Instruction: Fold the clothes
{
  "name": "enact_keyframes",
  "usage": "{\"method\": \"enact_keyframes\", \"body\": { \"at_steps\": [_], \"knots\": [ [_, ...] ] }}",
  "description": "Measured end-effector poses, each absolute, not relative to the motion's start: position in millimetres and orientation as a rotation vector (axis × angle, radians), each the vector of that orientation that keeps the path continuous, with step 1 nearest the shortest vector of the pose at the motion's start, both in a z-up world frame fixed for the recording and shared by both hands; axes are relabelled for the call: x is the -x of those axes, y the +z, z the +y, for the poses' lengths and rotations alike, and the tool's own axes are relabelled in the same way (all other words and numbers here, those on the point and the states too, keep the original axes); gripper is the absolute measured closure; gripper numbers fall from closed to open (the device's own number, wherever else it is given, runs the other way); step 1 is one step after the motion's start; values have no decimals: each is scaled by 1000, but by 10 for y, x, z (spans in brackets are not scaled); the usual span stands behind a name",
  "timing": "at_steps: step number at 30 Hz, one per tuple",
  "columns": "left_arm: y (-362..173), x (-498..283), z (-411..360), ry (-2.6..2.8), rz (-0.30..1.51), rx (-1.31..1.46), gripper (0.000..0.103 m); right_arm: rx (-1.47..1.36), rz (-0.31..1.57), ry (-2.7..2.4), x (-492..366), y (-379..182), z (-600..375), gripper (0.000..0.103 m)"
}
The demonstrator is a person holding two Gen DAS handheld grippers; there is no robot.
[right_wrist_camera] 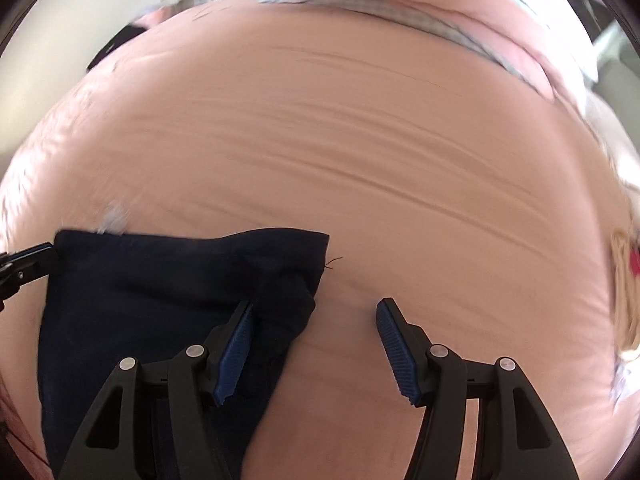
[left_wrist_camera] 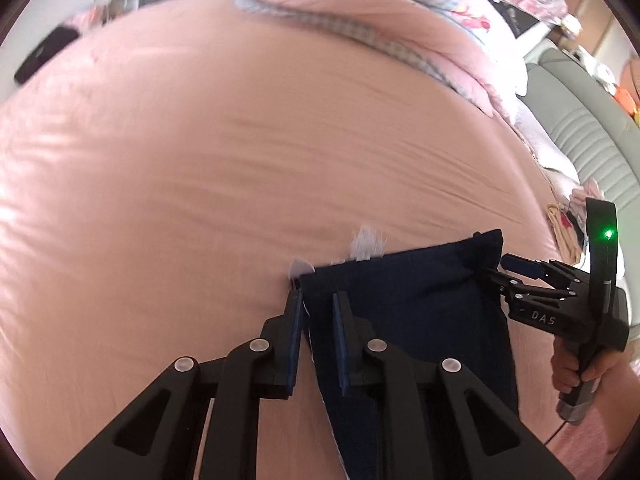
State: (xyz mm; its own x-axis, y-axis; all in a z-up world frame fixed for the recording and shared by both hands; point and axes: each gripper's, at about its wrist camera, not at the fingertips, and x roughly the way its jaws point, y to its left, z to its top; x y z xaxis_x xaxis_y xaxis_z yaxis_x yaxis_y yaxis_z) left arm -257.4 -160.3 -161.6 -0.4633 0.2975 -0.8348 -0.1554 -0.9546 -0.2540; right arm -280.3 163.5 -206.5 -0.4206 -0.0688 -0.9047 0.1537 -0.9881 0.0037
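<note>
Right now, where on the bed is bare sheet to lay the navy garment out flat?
The sheet is bare from the navy garment up to the quilt, and on to the left as far as a dark object. It is crowded to the right, by the pile near the sofa.

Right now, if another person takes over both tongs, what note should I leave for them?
Left tongs: nearly closed, astride the top left corner of the navy garment; no firm pinch visible.
Right tongs: open, one finger over the bunched right corner, the other over the pink sheet.
Done: garment laid on the sheet.
Left: grip both corners, then fold.
</note>
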Motion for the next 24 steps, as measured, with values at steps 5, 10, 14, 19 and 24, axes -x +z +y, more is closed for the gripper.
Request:
{"method": "enact_keyframes", "body": {
  "at_steps": [5, 10, 14, 19, 24],
  "knots": [
    [-1771, 2635, -1464, 2534, -42, 1519, 89, -1539, 23, -2536, 2737, -1950, 1668, 42],
    [-1572, 2536, -1375, 2569, -20, 1415, 89, -1483, -87, -2540, 2473, -1719, 1691, 42],
    [-1581, 2454, -1330, 2495, -151, 1449, 89, -1529, -146, -2463, 2068, -1733, 1719, 42],
    [-1599, 2075, -1083, 2348, -134, 1580, 71, -1580, -82, -2412, 1417, -1784, 1612, 42],
    [-1609, 1540, -1103, 2351, -255, 1699, 69, -1598, -73, -2408, 1021, -1782, 1700, 40]
  ]
}}
